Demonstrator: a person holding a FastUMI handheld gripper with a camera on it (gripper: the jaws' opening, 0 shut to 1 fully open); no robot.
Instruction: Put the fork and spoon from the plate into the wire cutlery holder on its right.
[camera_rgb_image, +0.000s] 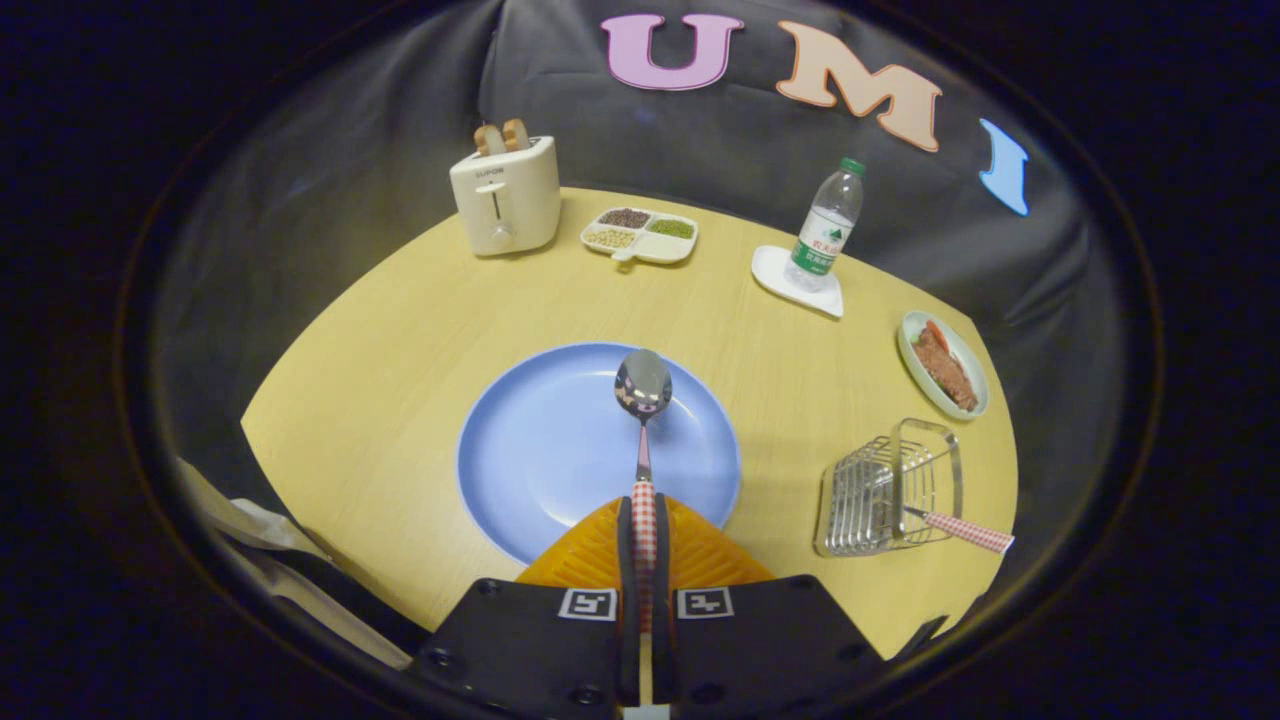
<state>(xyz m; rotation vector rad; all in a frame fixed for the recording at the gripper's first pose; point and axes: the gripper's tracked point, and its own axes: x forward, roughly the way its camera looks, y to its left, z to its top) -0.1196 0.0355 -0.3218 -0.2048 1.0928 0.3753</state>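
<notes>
Gripper view is showing the shiny metal spoon with a red-and-white checked handle (643, 440) pinched by its handle between the two fingers, which are pressing in on it from both sides, so the gripper (645, 525) is gripping it firmly. Its bowl is pointing straight ahead and hanging over the round pale-blue plate (540, 450), which is sitting near the table's front edge with no other cutlery on it. Whether the spoon is touching the plate or riding just above it is hard to judge.

Off toward the front right corner, the silver wire cutlery holder (885, 490) is waiting, and a matching checked handle (965, 531) is already sticking out of it, most likely the fork. So half the job is looking done, and carrying the spoon across to the holder is looking like the remaining part.

Further back on the light wooden table (400, 340), a cream toaster (505, 195), a divided snack tray (640, 236), a clear water bottle (828, 228) and an oval food dish (943, 364) are lining the far edge.
</notes>
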